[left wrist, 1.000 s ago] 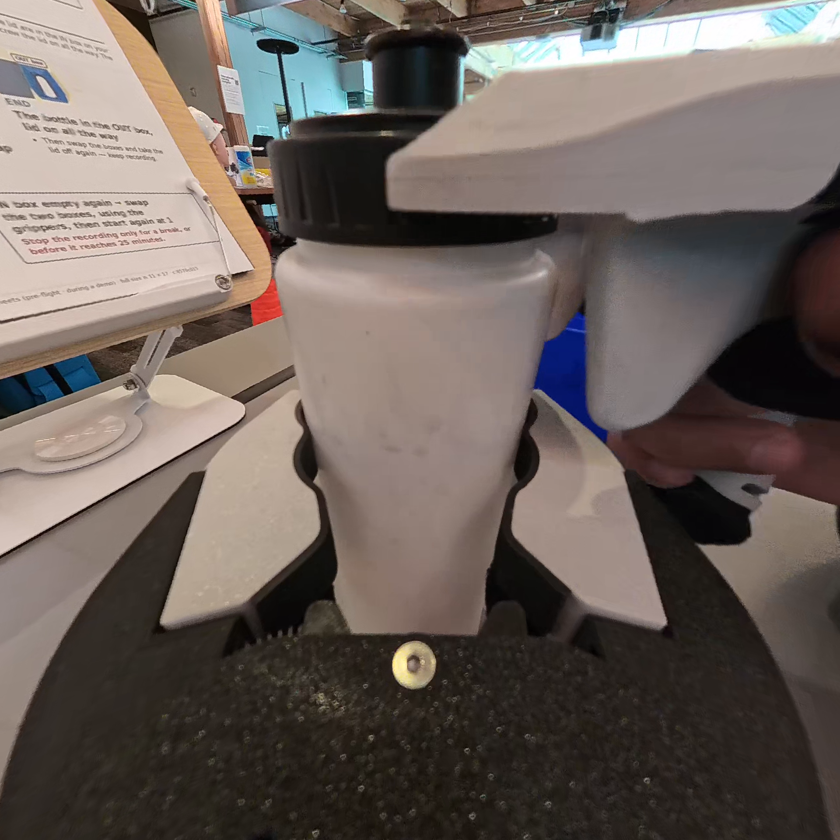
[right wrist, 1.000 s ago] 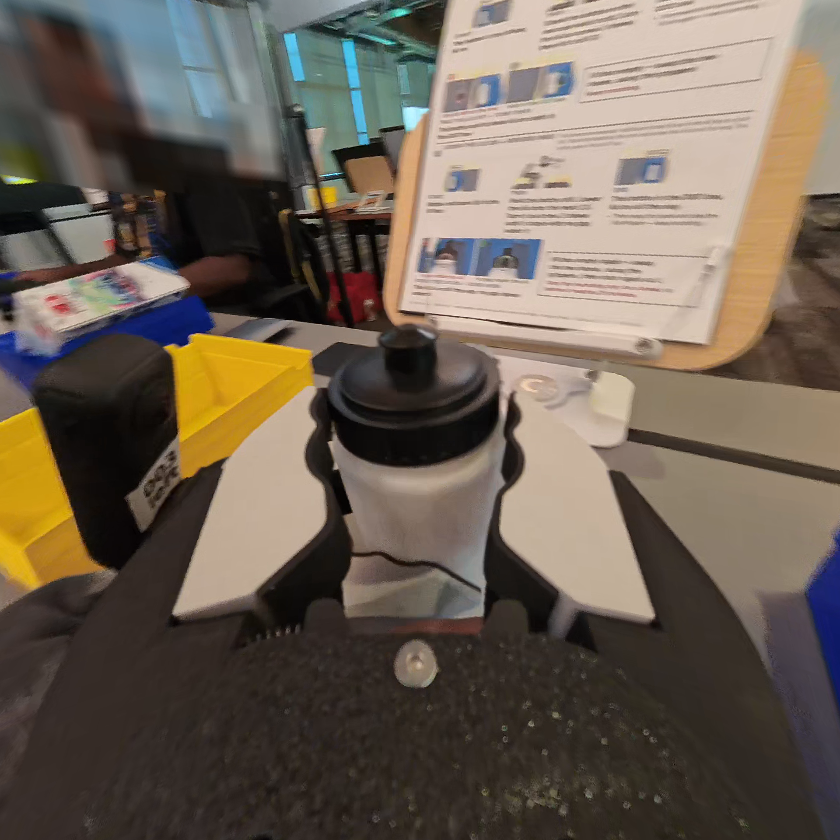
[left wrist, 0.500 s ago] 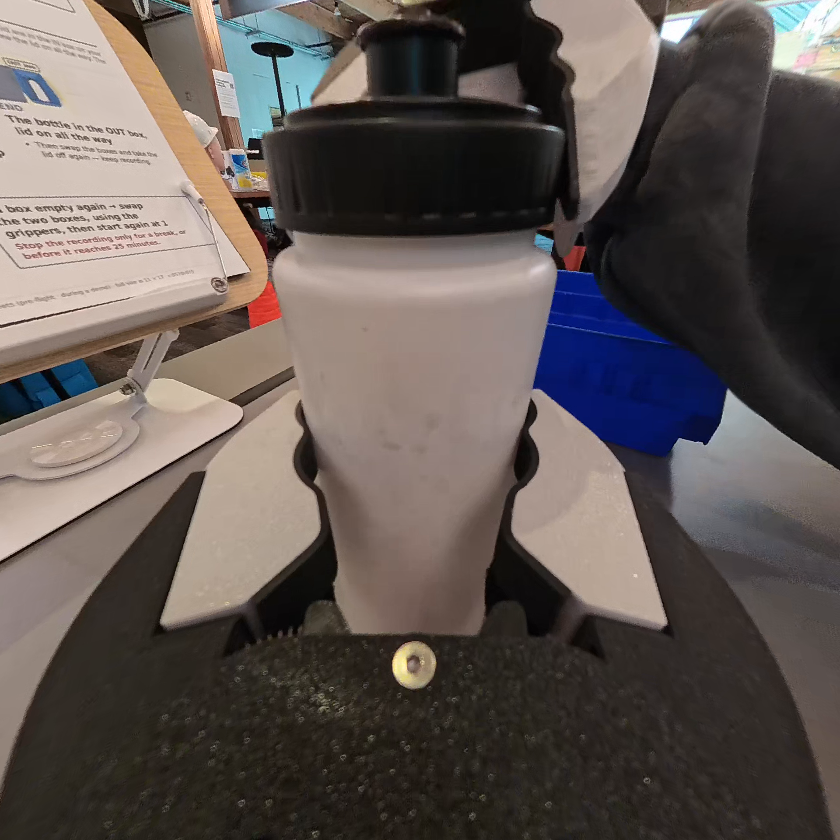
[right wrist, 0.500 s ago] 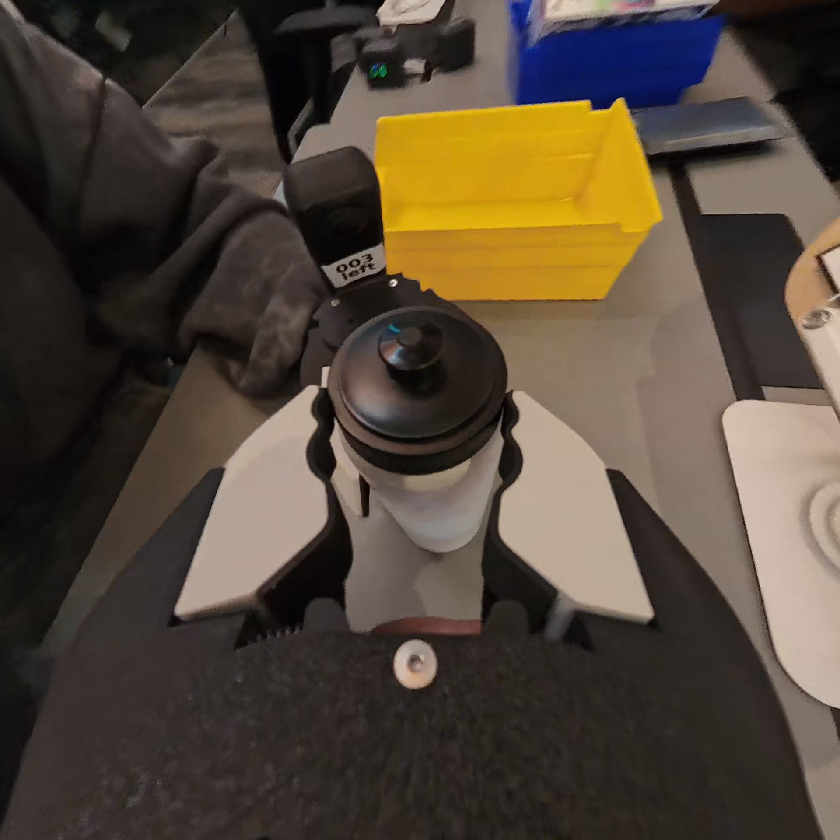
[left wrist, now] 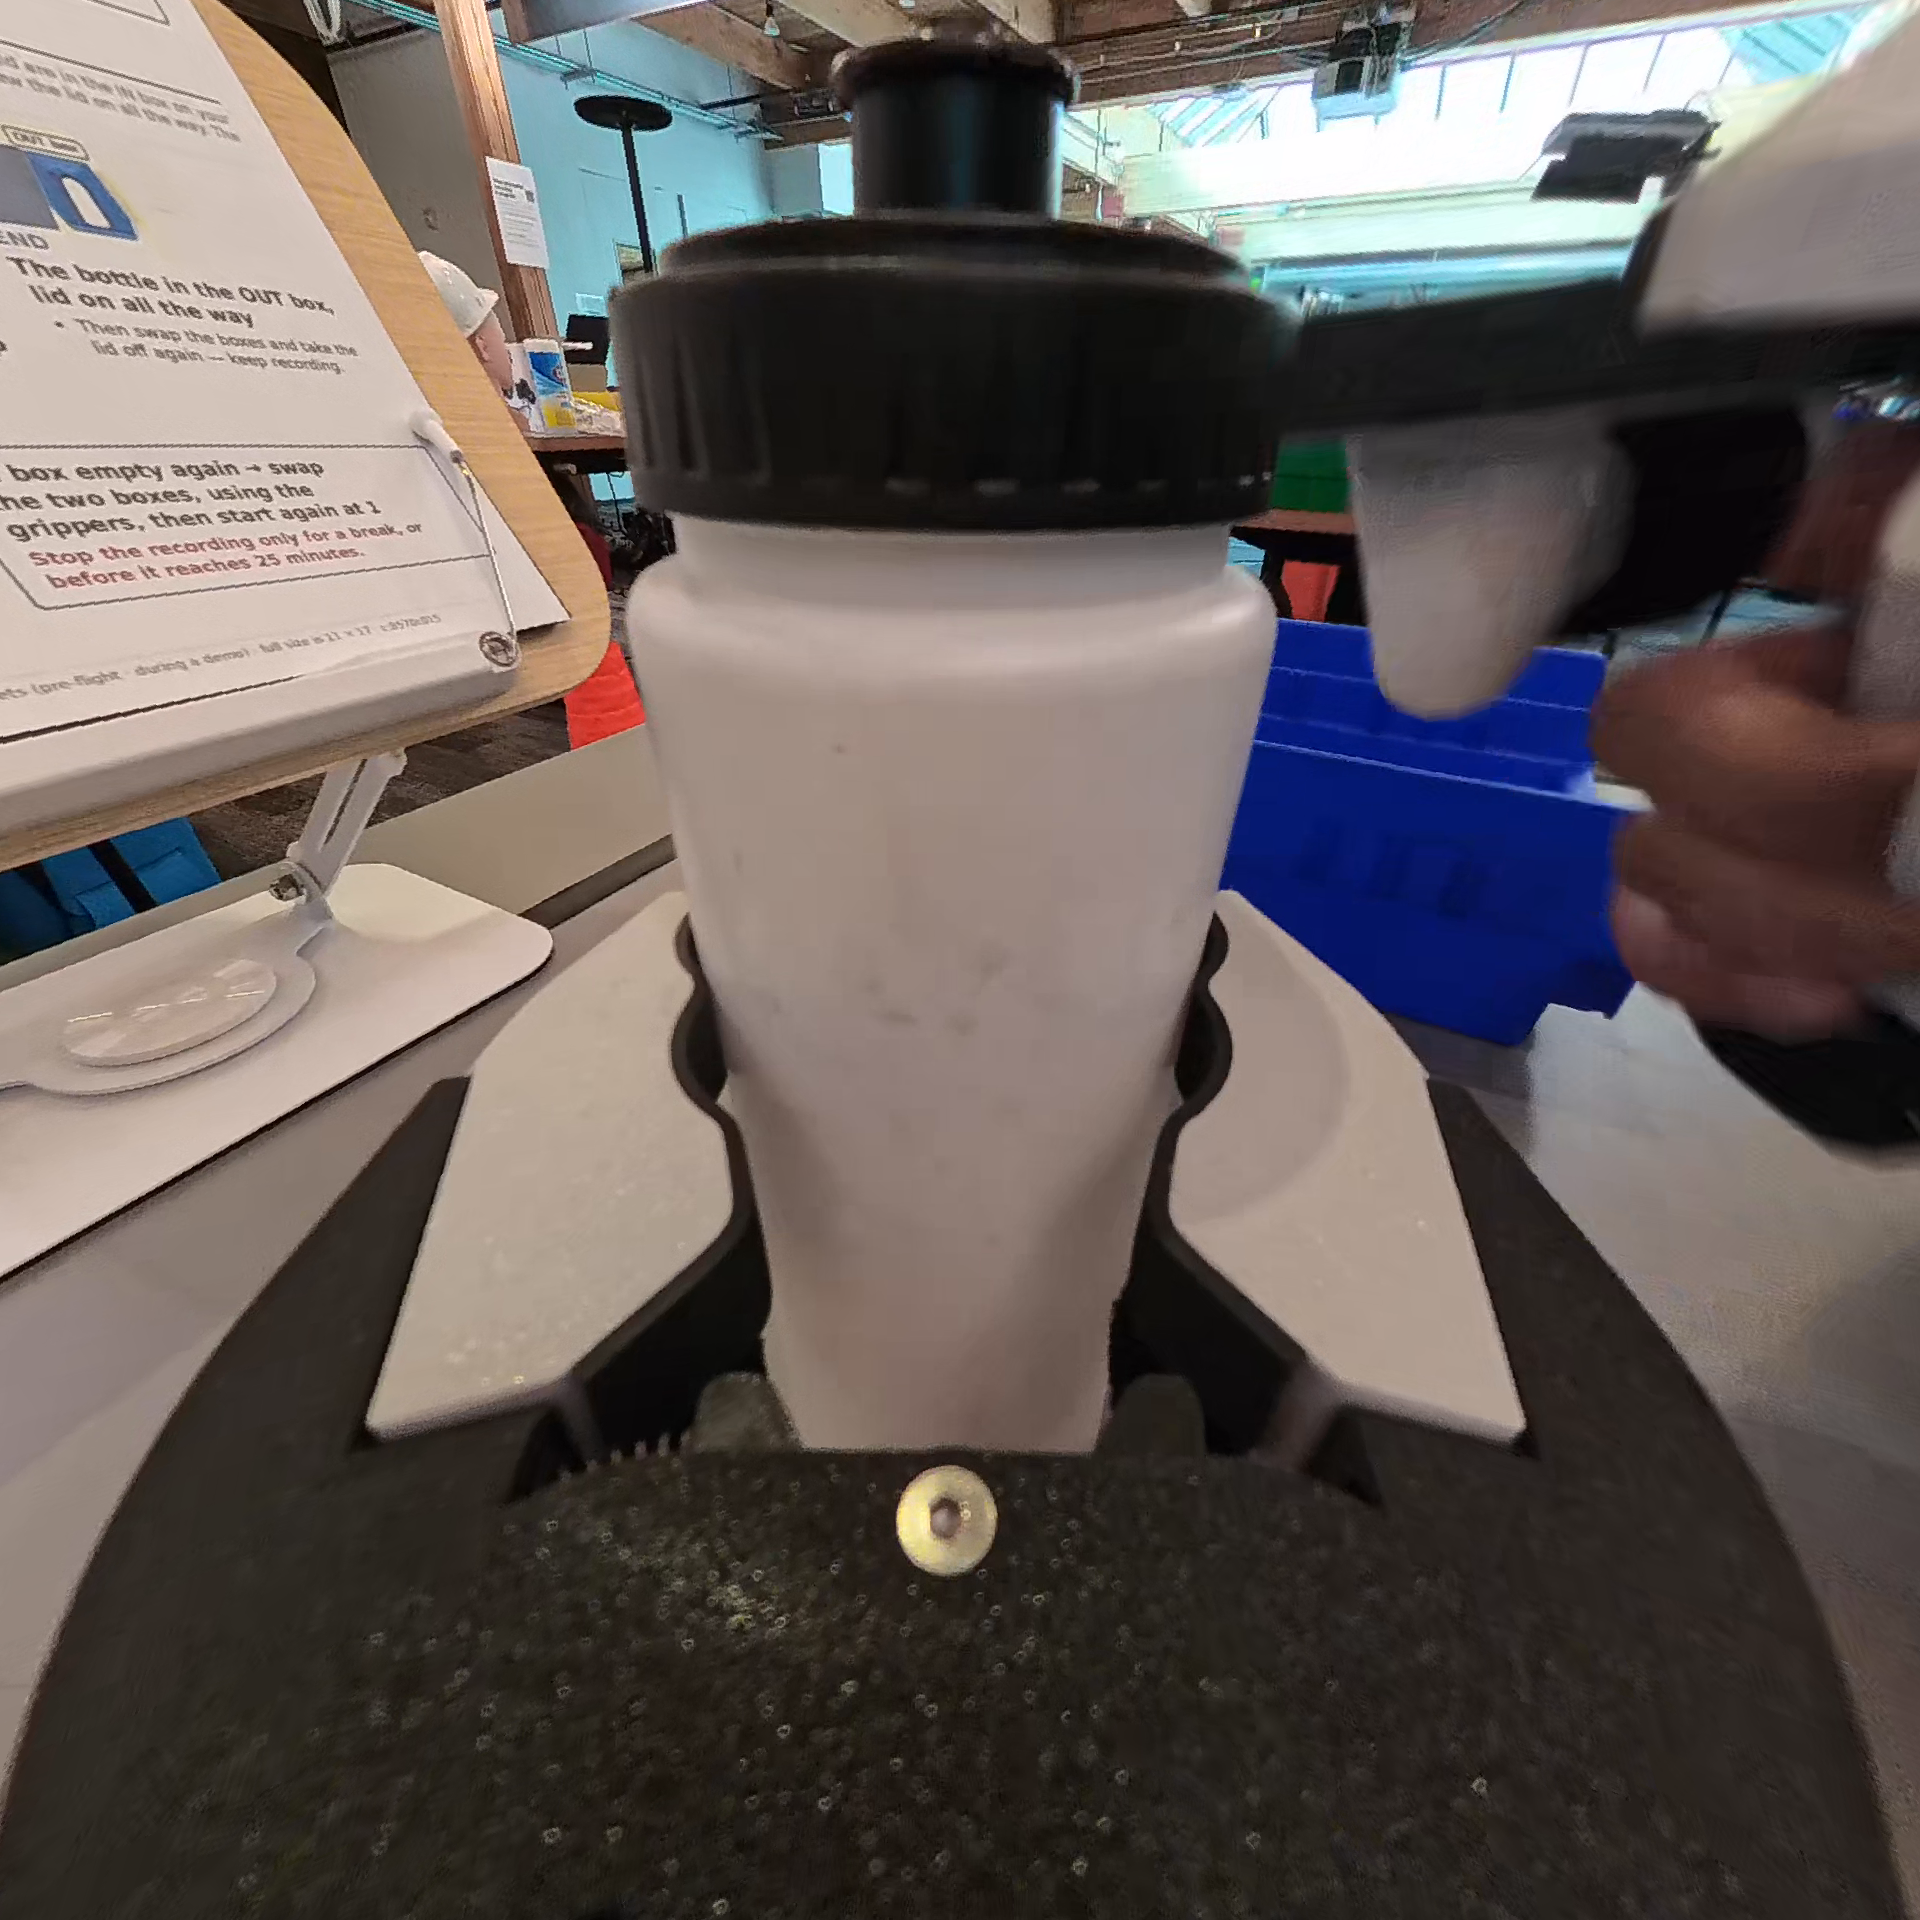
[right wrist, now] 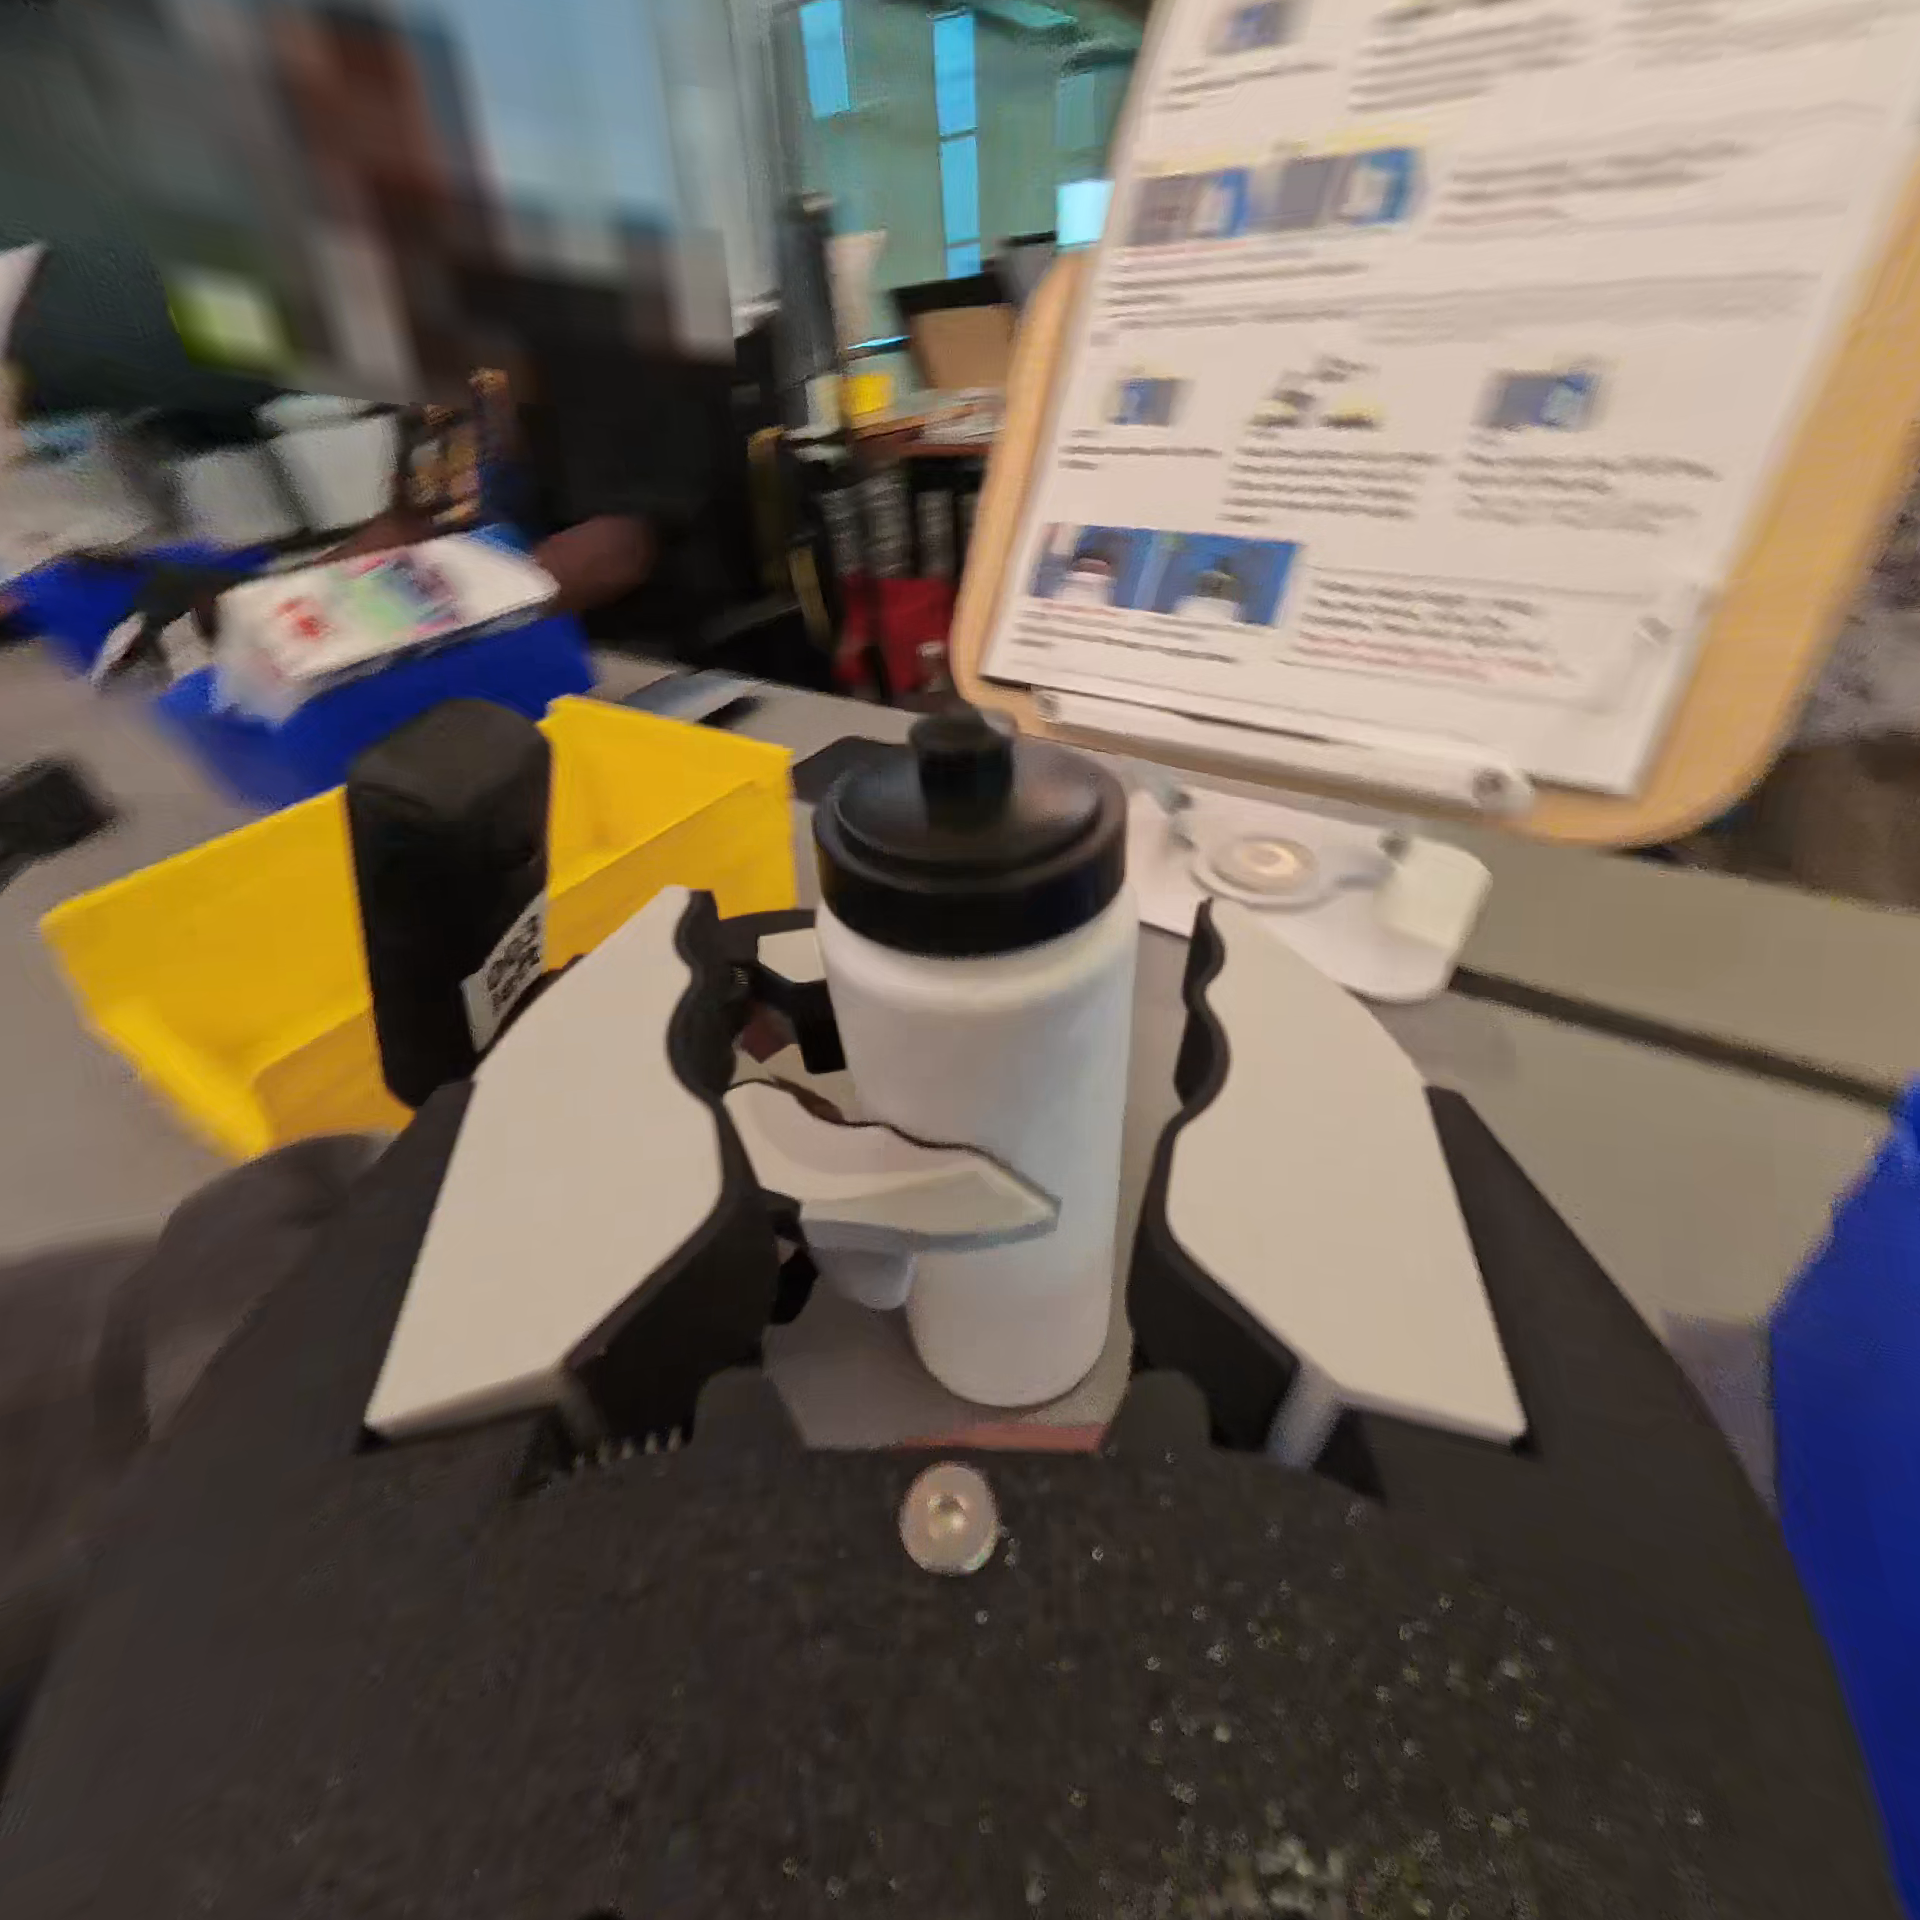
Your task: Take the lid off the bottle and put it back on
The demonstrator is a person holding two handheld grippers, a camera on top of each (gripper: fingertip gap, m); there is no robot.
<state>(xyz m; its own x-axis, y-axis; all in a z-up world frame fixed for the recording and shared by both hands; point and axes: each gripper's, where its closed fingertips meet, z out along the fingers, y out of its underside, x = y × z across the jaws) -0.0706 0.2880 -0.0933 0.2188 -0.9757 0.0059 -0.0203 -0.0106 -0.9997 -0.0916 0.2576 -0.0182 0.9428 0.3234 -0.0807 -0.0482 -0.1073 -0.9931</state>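
On the grey desk (left wrist: pixel 1714 1247) we clamp the white bottle (left wrist: pixel 956 914) upright in our left gripper (left wrist: pixel 951 1091), its black lid (left wrist: pixel 951 384) seated, while our right gripper (right wrist: pixel 940 1049), jaws apart around it, must close on the lid and twist.

Right hand-held gripper (right wrist: pixel 951 1049) open, fingers either side of bottle (right wrist: pixel 997 1122), not touching. Lid (right wrist: pixel 966 831) on. Left hand-held gripper (right wrist: pixel 831 1122) clamps bottle; yellow bin (right wrist: pixel 208 987) behind.

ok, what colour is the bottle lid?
Black lid, on a white bottle. Clearest in the left wrist view.
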